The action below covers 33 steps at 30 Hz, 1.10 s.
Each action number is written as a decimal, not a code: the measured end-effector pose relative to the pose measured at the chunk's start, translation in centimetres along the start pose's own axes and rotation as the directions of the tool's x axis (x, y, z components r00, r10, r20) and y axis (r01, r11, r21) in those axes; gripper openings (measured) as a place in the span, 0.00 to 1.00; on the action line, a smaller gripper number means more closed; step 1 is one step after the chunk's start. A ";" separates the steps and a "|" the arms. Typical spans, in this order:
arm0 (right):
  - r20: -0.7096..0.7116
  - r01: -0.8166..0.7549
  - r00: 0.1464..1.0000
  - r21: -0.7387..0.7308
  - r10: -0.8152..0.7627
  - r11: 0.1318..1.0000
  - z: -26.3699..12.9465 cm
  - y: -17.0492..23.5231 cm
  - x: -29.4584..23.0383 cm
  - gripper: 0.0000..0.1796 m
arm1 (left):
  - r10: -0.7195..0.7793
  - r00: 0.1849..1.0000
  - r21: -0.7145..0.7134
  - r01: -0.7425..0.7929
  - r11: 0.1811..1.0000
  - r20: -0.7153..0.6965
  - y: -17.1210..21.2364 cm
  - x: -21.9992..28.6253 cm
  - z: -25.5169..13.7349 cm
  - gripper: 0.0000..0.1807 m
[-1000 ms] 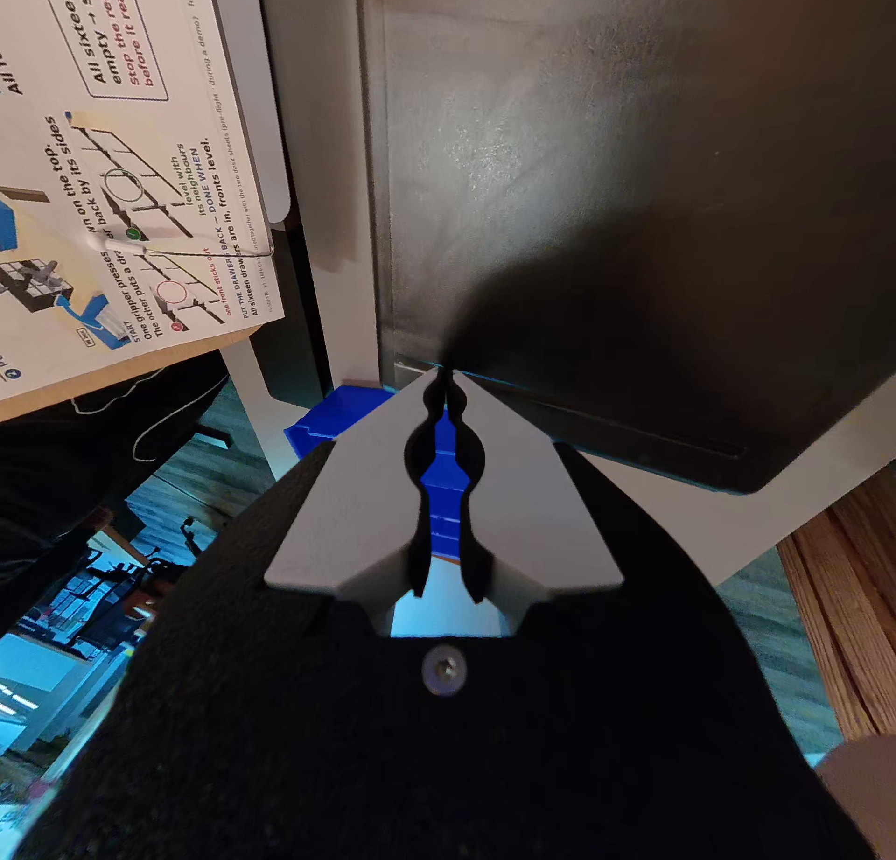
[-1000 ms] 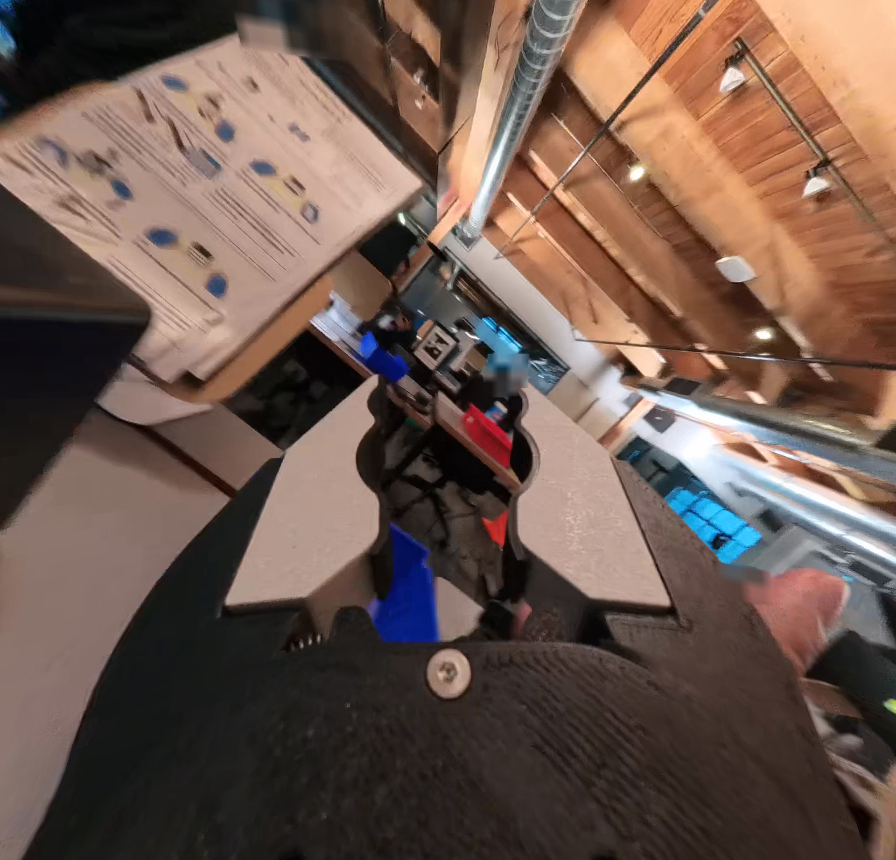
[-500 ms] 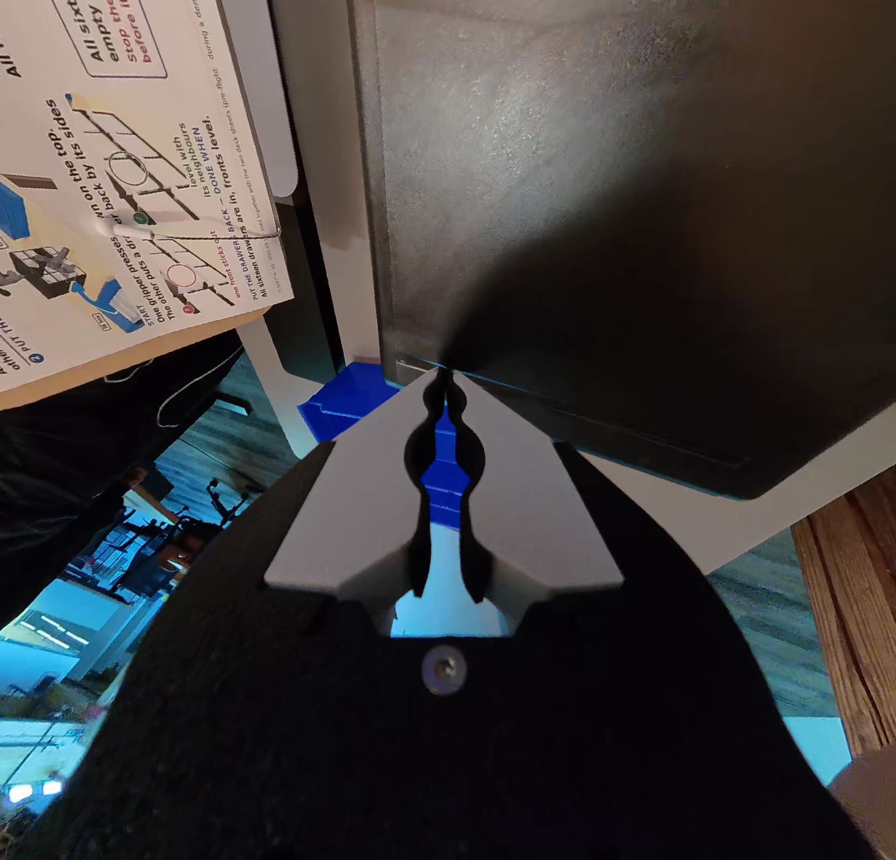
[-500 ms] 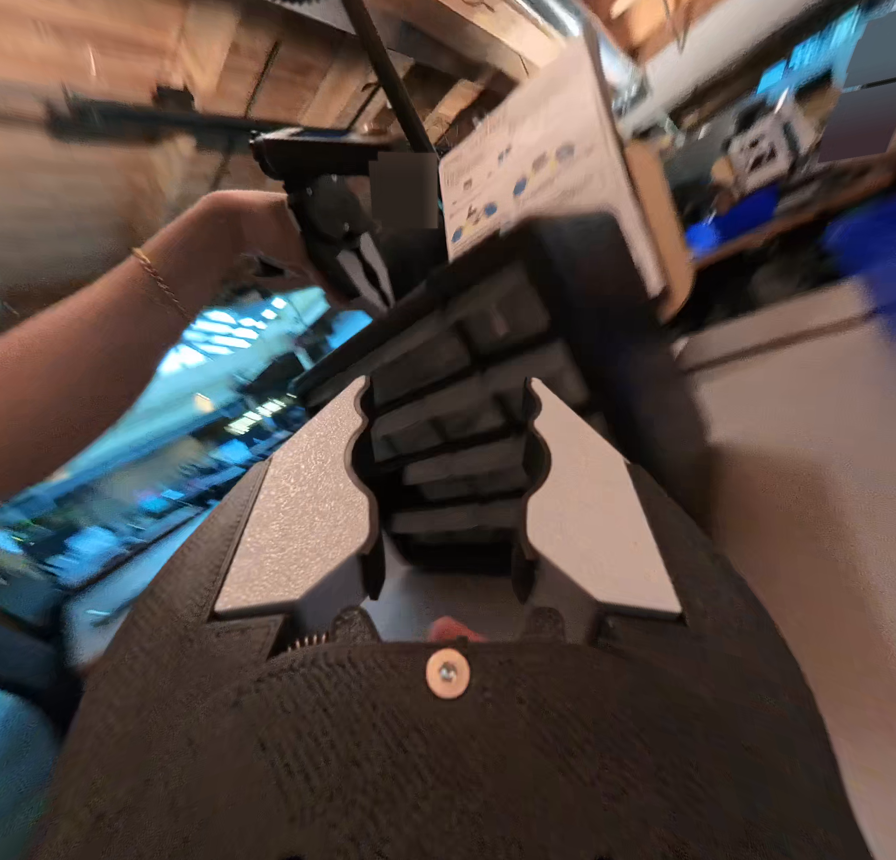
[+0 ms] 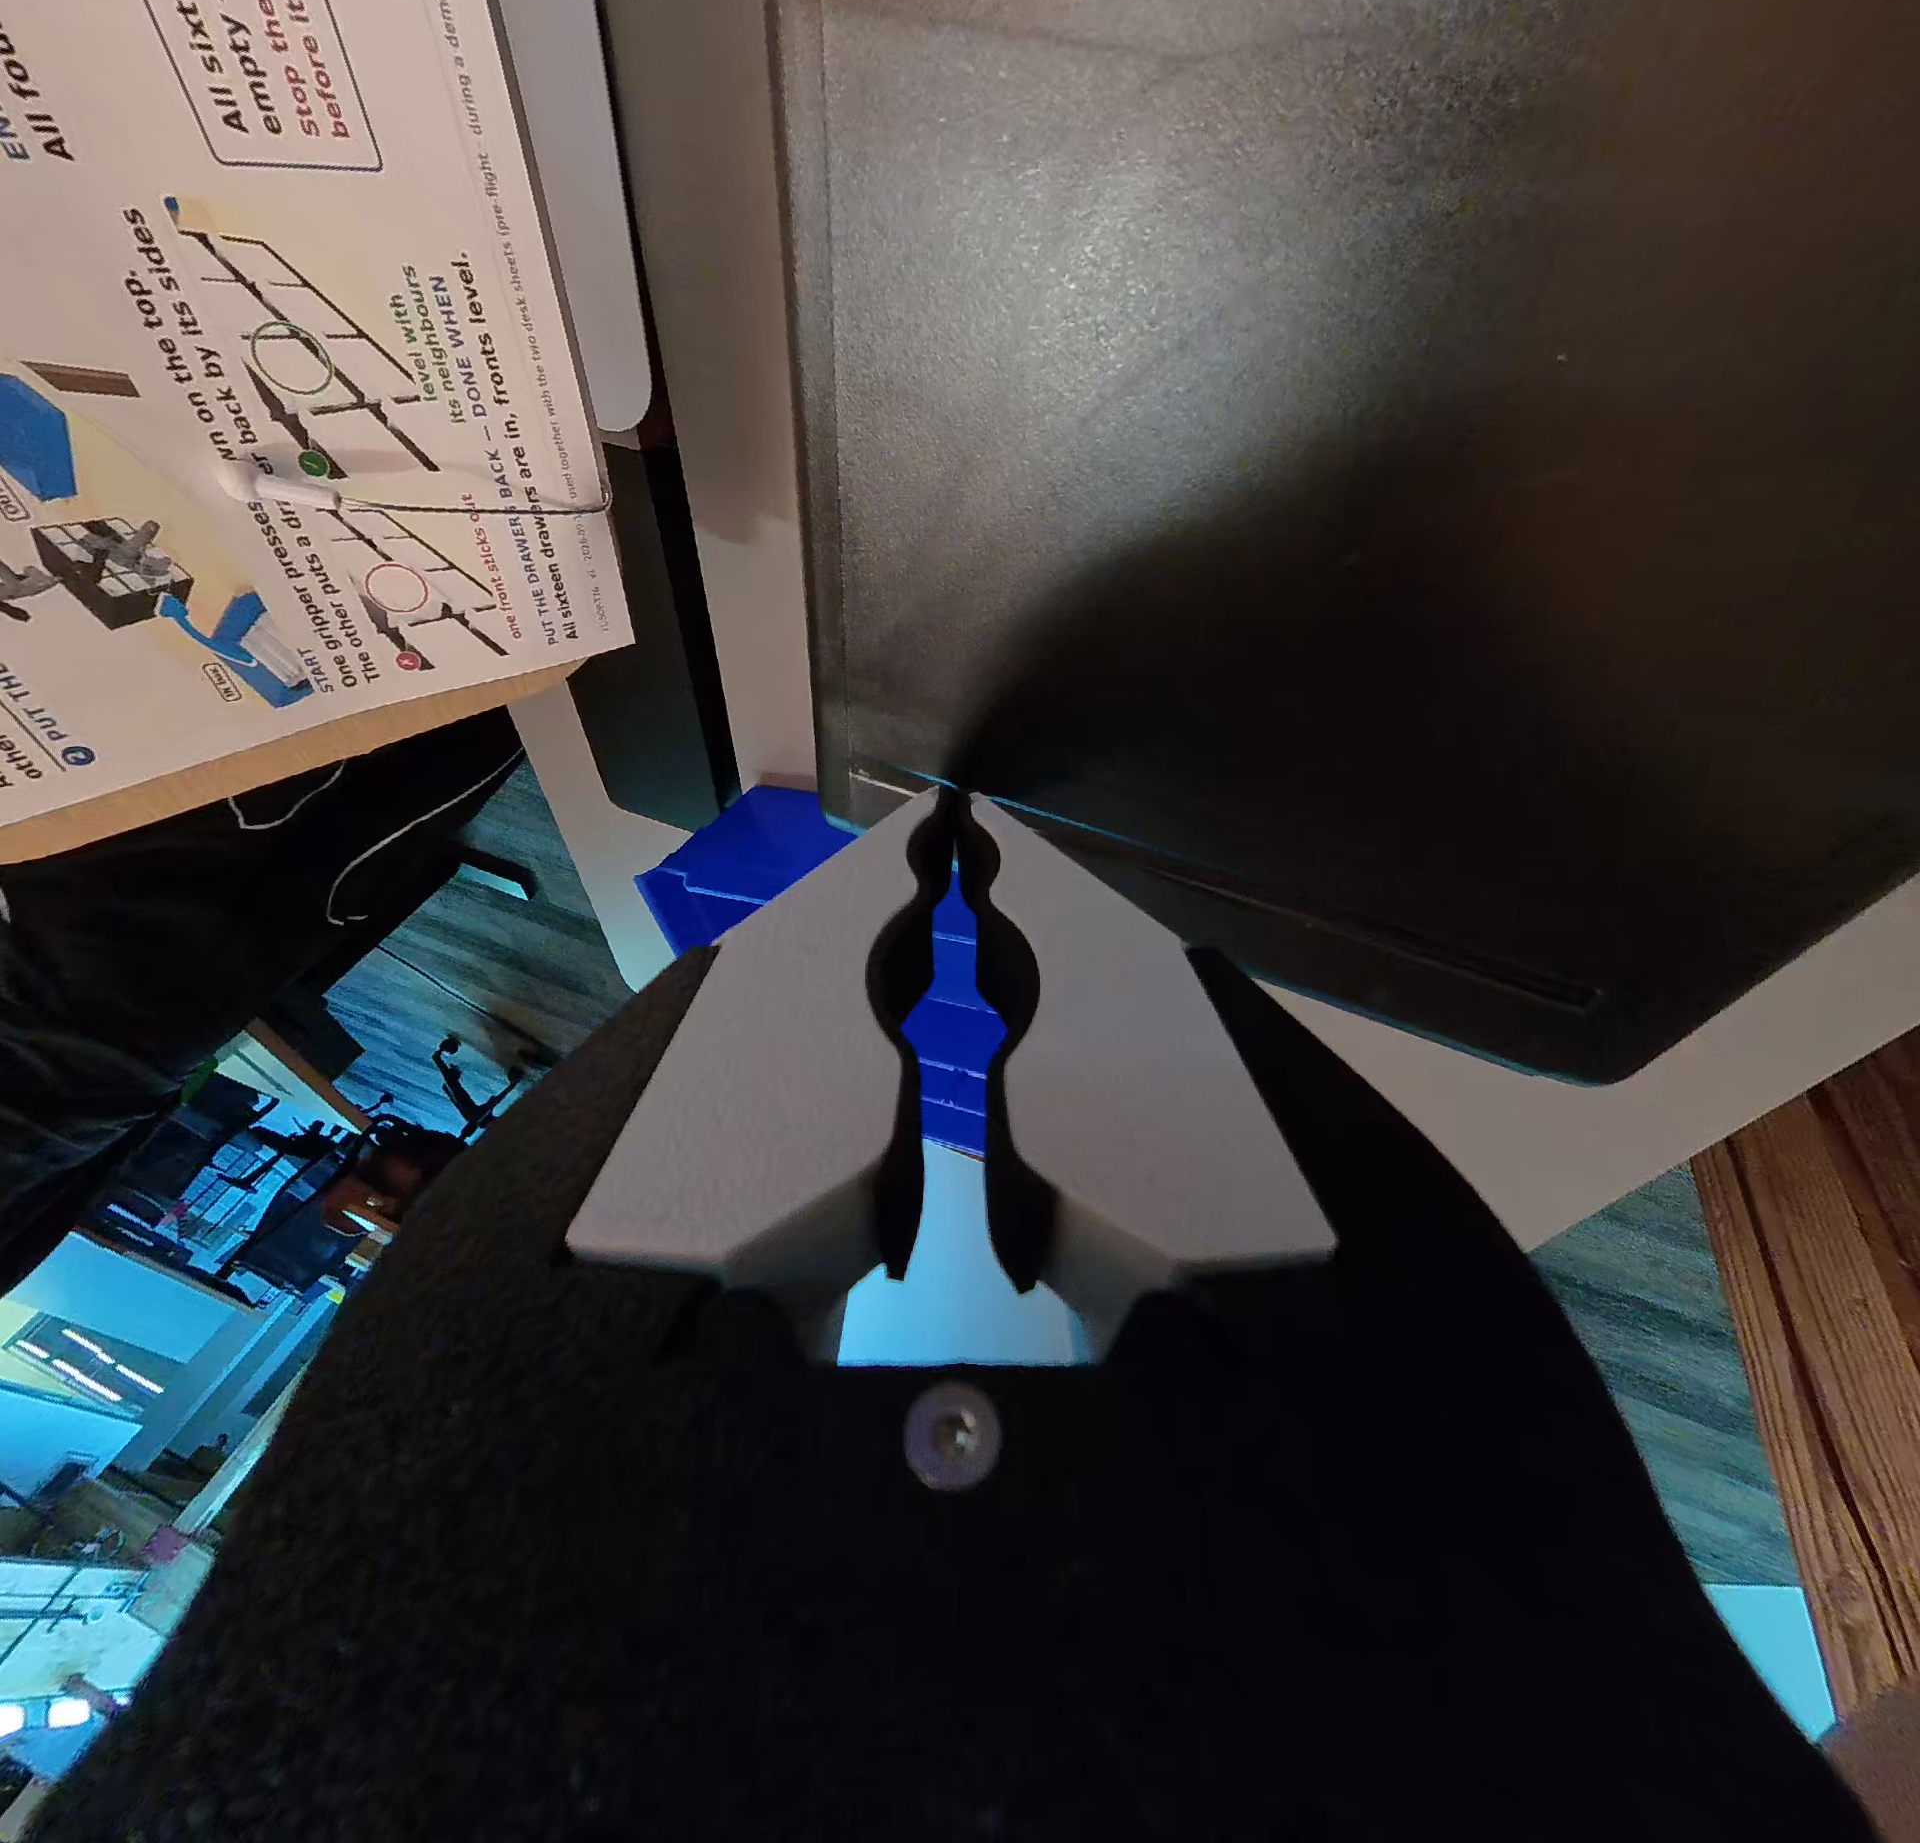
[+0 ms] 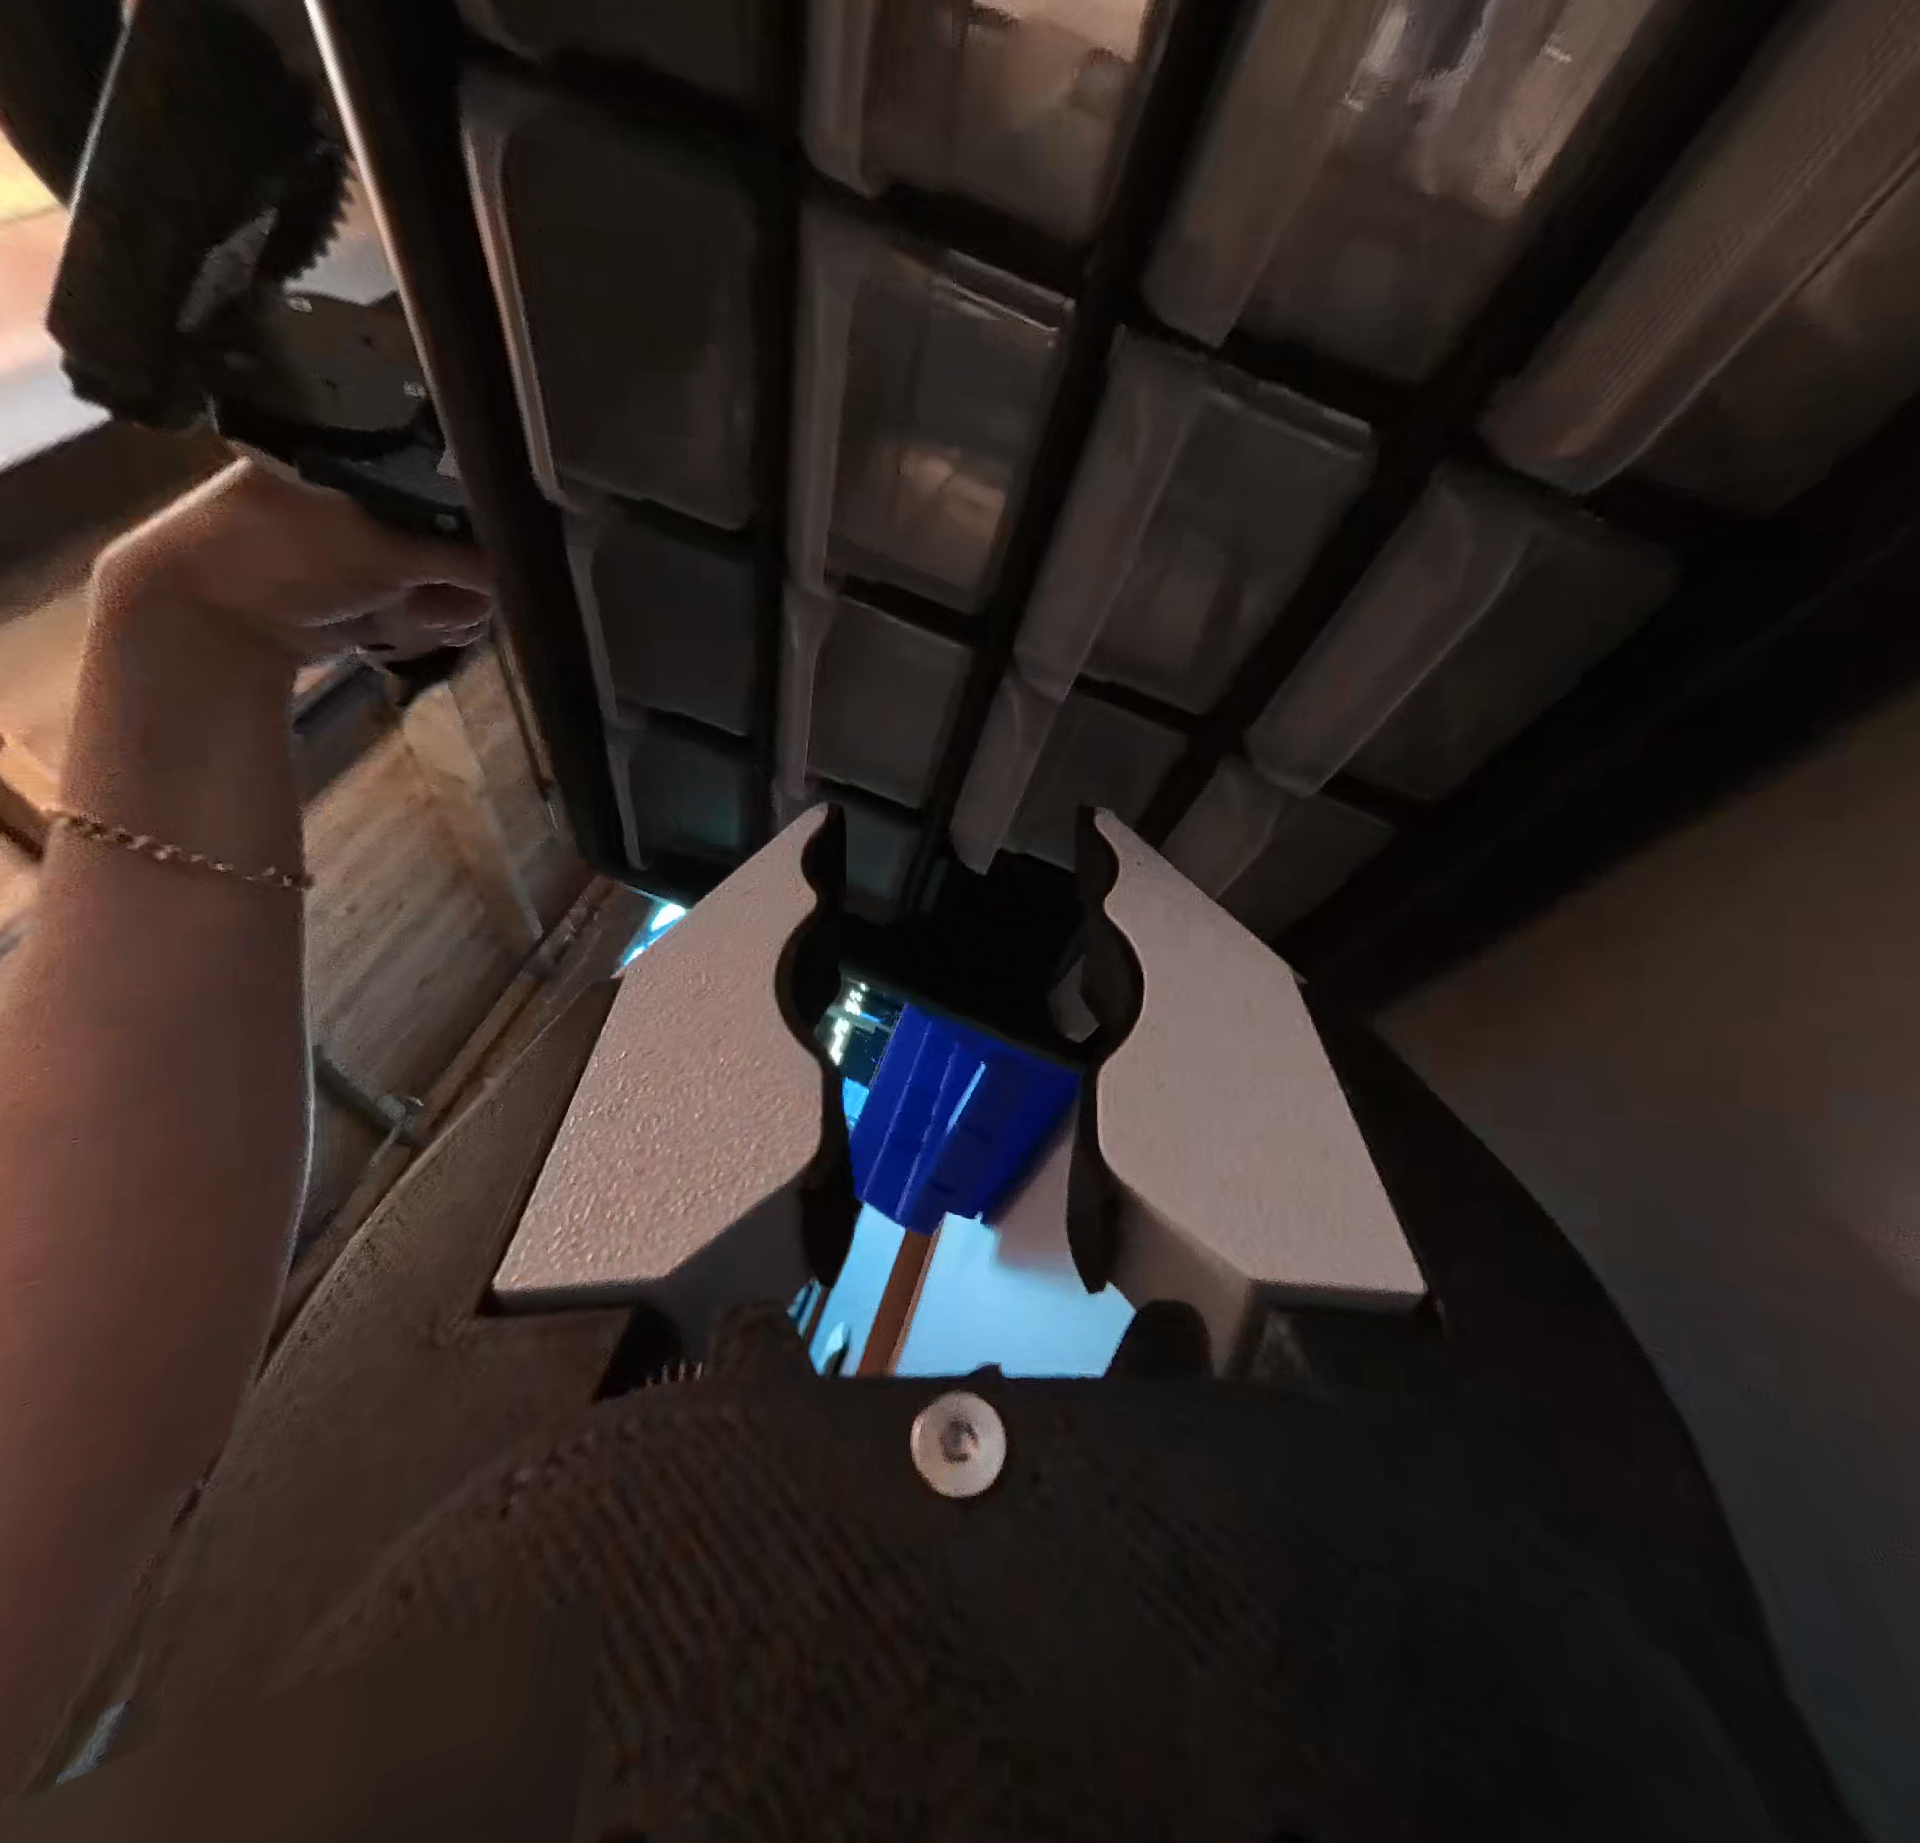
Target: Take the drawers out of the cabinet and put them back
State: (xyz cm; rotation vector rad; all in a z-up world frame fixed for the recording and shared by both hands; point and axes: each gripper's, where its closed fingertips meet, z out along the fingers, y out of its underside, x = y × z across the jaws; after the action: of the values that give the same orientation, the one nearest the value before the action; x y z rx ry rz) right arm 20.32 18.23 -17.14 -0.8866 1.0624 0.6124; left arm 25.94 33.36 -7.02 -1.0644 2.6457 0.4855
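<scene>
Right wrist view: black cabinet (image 6: 1039,443) fronted by frosted translucent drawers (image 6: 935,463).

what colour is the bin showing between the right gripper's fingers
Bright blue. The bin shows best in the right wrist view, framed by the open right gripper.

My left gripper (image 5: 954,806) shows pale grey fingers (image 5: 769,1066) on a black, grainy body, its tips closed against the matt black cabinet (image 5: 1351,391), whose top catches a dull grey sheen. A bright blue bin (image 5: 748,868) sits beyond, on a white table (image 5: 1621,1066). The instruction sheet (image 5: 312,339) is white with black, red, green and blue print, on tan board. From my right gripper (image 6: 961,837), same grey and black, smoky translucent drawers (image 6: 935,422) fill a black grid; a thin gold chain bracelet (image 6: 177,848) circles the wrist.
</scene>
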 end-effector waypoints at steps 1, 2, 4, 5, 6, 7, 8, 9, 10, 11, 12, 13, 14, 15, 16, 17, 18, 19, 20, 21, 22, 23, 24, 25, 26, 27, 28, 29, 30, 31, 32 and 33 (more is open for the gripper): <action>0.006 -0.019 1.000 0.012 0.019 1.000 0.3 0.0 0.0 0.24 | 0.002 1.000 0.000 -0.002 1.000 0.002 0.0 0.0 0.0 0.00; 0.011 -0.034 0.999 0.014 0.034 0.999 0.5 0.2 0.0 0.24 | 0.005 1.000 0.000 -0.005 1.000 0.006 0.0 0.0 0.0 0.00; 0.020 -0.066 0.998 0.001 0.066 0.998 0.9 0.8 0.2 0.22 | 0.013 1.000 0.001 -0.013 1.000 0.014 0.0 0.0 0.0 0.00; 0.028 -0.098 0.995 -0.006 0.098 0.995 1.0 1.0 0.3 0.21 | 0.017 1.000 0.002 -0.017 1.000 0.017 0.0 0.0 0.0 0.00; 0.043 -0.126 0.991 0.001 0.126 0.992 1.1 1.1 0.3 0.20 | 0.020 1.000 0.004 -0.020 1.000 0.018 0.0 0.0 0.0 0.00; 0.060 -0.144 0.988 0.017 0.143 0.989 1.1 0.9 0.3 0.17 | 0.020 1.000 0.008 -0.020 1.000 0.016 0.0 0.0 0.0 0.00; 0.069 -0.157 0.986 0.031 0.154 0.987 1.1 0.7 0.4 0.15 | 0.019 1.000 0.012 -0.020 1.000 0.013 0.0 0.0 0.0 0.00; 0.072 -0.171 0.983 0.045 0.168 0.984 1.1 0.5 0.6 0.15 | 0.018 1.000 0.016 -0.018 1.000 0.010 0.0 0.0 0.0 0.00; 0.075 -0.189 0.980 0.055 0.184 0.980 1.2 0.3 0.8 0.15 | 0.017 1.000 0.020 -0.017 1.000 0.007 0.0 0.0 0.0 0.00; 0.083 -0.206 0.976 0.064 0.200 0.977 1.3 0.1 0.9 0.15 | 0.018 1.000 0.023 -0.018 1.000 0.005 0.0 0.0 0.0 0.00; 0.091 -0.219 0.973 0.059 0.213 0.974 1.4 0.2 1.0 0.15 | 0.018 1.000 0.026 -0.018 1.000 0.003 0.0 0.0 0.0 0.00; 0.104 -0.225 0.970 0.048 0.219 0.973 1.6 0.3 0.9 0.15 | 0.017 1.000 0.028 -0.017 0.999 0.002 -0.1 0.0 0.0 0.00; 0.119 -0.230 0.967 0.037 0.224 0.973 1.8 0.4 0.7 0.15 | 0.017 1.000 0.029 -0.017 0.999 0.001 -0.1 0.0 0.0 0.00; 0.136 -0.234 0.964 0.027 0.228 0.972 1.9 0.5 0.5 0.14 | 0.017 1.000 0.030 -0.017 0.999 0.002 -0.1 0.0 0.0 0.00; 0.155 -0.237 0.960 0.012 0.232 0.972 2.1 0.8 0.3 0.11 | 0.018 1.000 0.030 -0.018 0.999 0.003 -0.1 0.0 0.0 0.00; 0.168 -0.232 0.959 -0.003 0.229 0.973 2.1 1.0 0.1 0.06 | 0.019 1.000 0.030 -0.019 0.999 0.004 -0.1 0.0 0.0 0.00; 0.158 -0.224 0.962 -0.001 0.221 0.975 2.0 1.1 0.3 0.03 | 0.020 1.000 0.030 -0.020 0.999 0.006 -0.1 0.0 0.0 0.00; 0.155 -0.214 0.965 0.005 0.211 0.977 1.9 1.2 0.3 0.01 | 0.020 1.000 0.029 -0.021 0.999 0.008 -0.1 0.0 0.0 0.00; 0.161 -0.210 0.965 0.007 0.206 0.978 1.7 1.3 0.3 0.01 | 0.022 1.000 0.029 -0.022 0.999 0.011 -0.1 0.0 0.0 0.00; 0.165 -0.201 0.966 0.012 0.197 0.979 1.5 1.4 0.2 0.01 | 0.024 1.000 0.028 -0.024 0.999 0.013 -0.1 0.0 0.0 0.00; 0.165 -0.186 0.970 0.023 0.179 0.982 1.2 1.5 0.0 0.01 | 0.025 1.000 0.026 -0.026 0.999 0.016 -0.1 0.0 0.0 0.00; 0.161 -0.172 0.973 0.028 0.165 0.985 0.7 1.6 -0.1 0.01 | 0.026 1.000 0.025 -0.026 0.999 0.017 -0.1 0.0 0.0 0.00; 0.158 -0.174 0.973 0.024 0.168 0.984 0.2 2.0 -0.4 0.01 | 0.025 1.000 0.025 -0.025 0.999 0.018 -0.1 0.0 0.0 0.00; 0.157 -0.180 0.972 0.024 0.175 0.983 -0.4 2.2 -0.7 0.01 | 0.025 0.999 0.024 -0.026 0.999 0.020 0.0 0.0 0.0 0.00; 0.151 -0.175 0.974 0.024 0.170 0.984 -1.2 2.5 -0.9 0.01 | 0.026 0.999 0.024 -0.026 0.999 0.021 0.0 0.0 0.0 0.00; 0.139 -0.160 0.978 0.023 0.155 0.987 -2.1 2.8 -1.2 0.01 | 0.024 0.999 0.025 -0.025 0.999 0.022 0.0 0.0 0.0 0.00; 0.126 -0.141 0.983 0.027 0.137 0.990 -3.1 3.1 -1.5 0.01 | 0.023 0.999 0.027 -0.024 0.999 0.022 0.0 0.0 0.0 0.00; 0.117 -0.120 0.986 0.031 0.116 0.992 -4.1 3.2 -1.8 0.02 | 0.022 0.999 0.029 -0.023 0.999 0.023 0.0 0.0 0.0 0.00; 0.104 -0.103 0.990 0.032 0.099 0.994 -5.1 3.4 -1.9 0.02 | 0.020 1.000 0.033 -0.021 0.999 0.023 0.0 0.0 0.0 0.00; 0.087 -0.085 0.993 0.032 0.082 0.996 -6.0 3.4 -2.0 0.02 | 0.017 1.000 0.036 -0.018 0.999 0.021 0.0 0.0 0.0 0.00; 0.071 -0.059 0.996 0.033 0.056 0.998 -6.8 3.3 -2.1 0.02 | 0.014 1.000 0.039 -0.015 0.999 0.020 0.0 0.0 0.0 0.00; 0.061 -0.020 0.998 0.025 0.018 0.999 -7.3 3.3 -2.2 0.02 | 0.012 1.000 0.040 -0.013 0.999 0.019 0.0 0.0 0.0 0.00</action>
State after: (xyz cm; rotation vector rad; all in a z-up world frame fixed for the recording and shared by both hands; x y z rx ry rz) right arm 13.41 13.66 -17.68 -0.8311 1.0225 0.6364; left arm 25.95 33.34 -7.03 -1.0272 2.6364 0.4409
